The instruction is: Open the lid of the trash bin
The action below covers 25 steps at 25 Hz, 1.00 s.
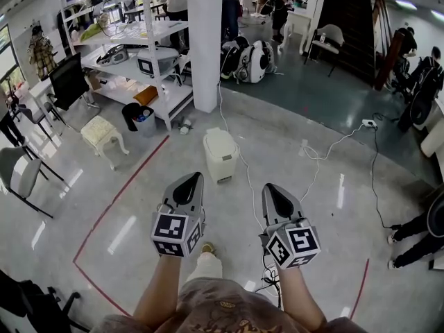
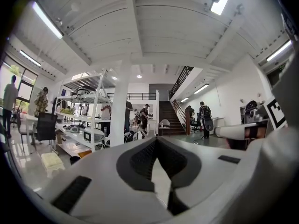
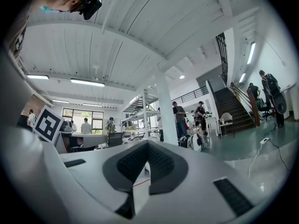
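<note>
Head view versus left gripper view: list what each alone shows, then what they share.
Head view only: the white trash bin, lid down, on the floor ahead, and a red floor line. Left gripper view only: the ceiling with its strip lights. Shared: the white pillar, the shelf rack and the left tool, shut.

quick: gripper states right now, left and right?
Left gripper: closed, jaw tips together, holding nothing.
Right gripper: closed, jaw tips together, holding nothing.
</note>
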Available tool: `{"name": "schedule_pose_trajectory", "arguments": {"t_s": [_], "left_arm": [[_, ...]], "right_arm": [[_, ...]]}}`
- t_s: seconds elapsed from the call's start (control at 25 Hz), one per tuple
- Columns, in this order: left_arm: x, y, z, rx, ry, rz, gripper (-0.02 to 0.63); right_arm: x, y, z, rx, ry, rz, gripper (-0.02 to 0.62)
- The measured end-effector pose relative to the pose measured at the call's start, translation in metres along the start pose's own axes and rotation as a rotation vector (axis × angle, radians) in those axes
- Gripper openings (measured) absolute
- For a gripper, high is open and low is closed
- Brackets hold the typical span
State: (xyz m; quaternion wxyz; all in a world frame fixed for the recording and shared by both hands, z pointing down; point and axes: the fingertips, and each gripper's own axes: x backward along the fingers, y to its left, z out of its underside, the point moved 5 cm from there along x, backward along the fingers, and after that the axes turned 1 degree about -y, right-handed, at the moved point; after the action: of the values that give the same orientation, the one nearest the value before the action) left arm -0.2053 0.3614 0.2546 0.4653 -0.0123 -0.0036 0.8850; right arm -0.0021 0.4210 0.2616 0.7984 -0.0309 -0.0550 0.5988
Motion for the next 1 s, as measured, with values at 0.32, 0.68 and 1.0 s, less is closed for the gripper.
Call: {"name": "schedule_pose_trajectory", "arguments": {"t_s": [0.32,0.68,1.0], "left_arm": [[-0.045,0.005,0.003,0.003,-0.002,0.018,0.009],[-0.106,0.031,0.009,0.005,0.018,0.031,0.009],[-0.173,0.07,0.01,0.008,0.032,0.053,0.009]], "right_arm": [[-0.026,-0.029,0.004,0.003,0.001,0.014,0.032],[-0.086,-0.056,0.012,-0.021,0.009,0.012,0.032],[-0.16,-0.082,0.01,-0.026,0.016,0.021,0.032]]}}
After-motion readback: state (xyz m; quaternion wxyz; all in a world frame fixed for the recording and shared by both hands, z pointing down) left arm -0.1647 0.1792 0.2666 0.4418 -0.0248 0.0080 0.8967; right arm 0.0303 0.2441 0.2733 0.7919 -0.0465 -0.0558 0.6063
